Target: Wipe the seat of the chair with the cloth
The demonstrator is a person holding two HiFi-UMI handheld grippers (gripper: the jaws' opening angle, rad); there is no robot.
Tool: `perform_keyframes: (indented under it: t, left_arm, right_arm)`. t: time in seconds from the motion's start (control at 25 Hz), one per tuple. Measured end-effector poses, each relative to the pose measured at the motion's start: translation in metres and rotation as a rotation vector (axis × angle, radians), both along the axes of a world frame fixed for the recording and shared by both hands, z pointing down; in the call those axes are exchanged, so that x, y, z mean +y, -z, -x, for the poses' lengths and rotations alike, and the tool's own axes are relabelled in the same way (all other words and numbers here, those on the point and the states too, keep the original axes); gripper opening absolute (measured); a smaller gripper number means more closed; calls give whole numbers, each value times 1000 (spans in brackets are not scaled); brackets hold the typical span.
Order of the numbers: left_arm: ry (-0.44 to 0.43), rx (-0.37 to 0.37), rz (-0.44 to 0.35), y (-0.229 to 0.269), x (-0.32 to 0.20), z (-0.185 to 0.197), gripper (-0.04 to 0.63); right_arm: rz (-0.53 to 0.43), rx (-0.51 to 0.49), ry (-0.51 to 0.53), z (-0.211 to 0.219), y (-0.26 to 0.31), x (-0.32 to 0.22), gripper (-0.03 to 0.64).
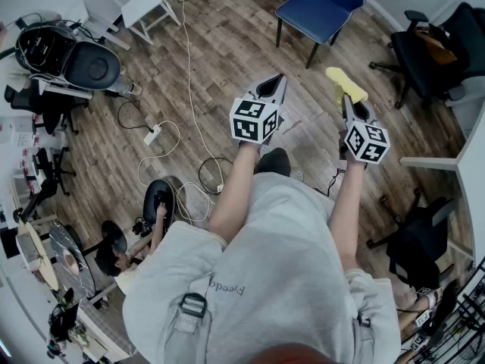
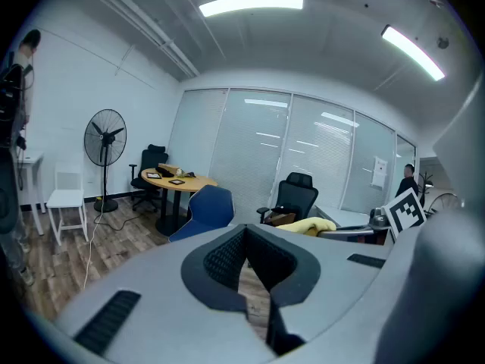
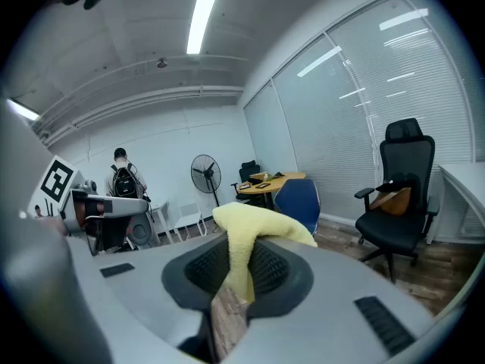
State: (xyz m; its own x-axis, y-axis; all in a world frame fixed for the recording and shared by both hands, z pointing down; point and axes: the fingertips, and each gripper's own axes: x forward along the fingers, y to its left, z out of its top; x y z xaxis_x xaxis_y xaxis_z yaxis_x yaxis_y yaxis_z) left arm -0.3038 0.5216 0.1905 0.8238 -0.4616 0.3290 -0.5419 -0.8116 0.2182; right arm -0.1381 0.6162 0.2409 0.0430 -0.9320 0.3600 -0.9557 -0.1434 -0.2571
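Gripping yellow cloth (image 1: pixel 345 83) in right hand-held gripper (image 1: pixel 348 99), blue chair (image 1: pixel 321 7) ahead

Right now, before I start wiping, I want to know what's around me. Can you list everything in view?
blue chair: one, blue, on the wood floor ahead
black office chairs: at least two, black, along the right side
round table: one, wooden top, behind the blue chair
fan: one, black, standing by the wall
small white chair: one, white, near the fan
cable: one, white, trailing across the floor
yellow cloth: one, yellow, clamped in the right claw
left claw: one, grey, shut, empty
right claw: one, grey, shut on the yellow cloth
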Motion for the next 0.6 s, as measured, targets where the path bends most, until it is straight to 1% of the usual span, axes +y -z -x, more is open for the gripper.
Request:
perform_keyframes:
  t: [0.16, 0.28, 0.4, 0.52, 0.6]
  left_arm:
    - [-6, -6, -12, 3, -1, -11, 26]
    - [8, -19, -13, 0, -5, -12, 26]
    - [43, -23, 7, -4, -20, -7, 26]
    - [77, -13, 36, -11, -39, -9, 26]
    - [94, -9, 45, -16, -55, -15, 26]
  right_arm:
    - [-9, -4, 7, -10, 2, -4, 64]
    - [-15, -12, 0, -19, 2, -5, 64]
    - [-22, -24, -14, -30, 2, -8, 64]
    - [-52, -79, -43, -49, -1, -13, 64]
    - [-51, -98, -55, -63, -6, -21, 64]
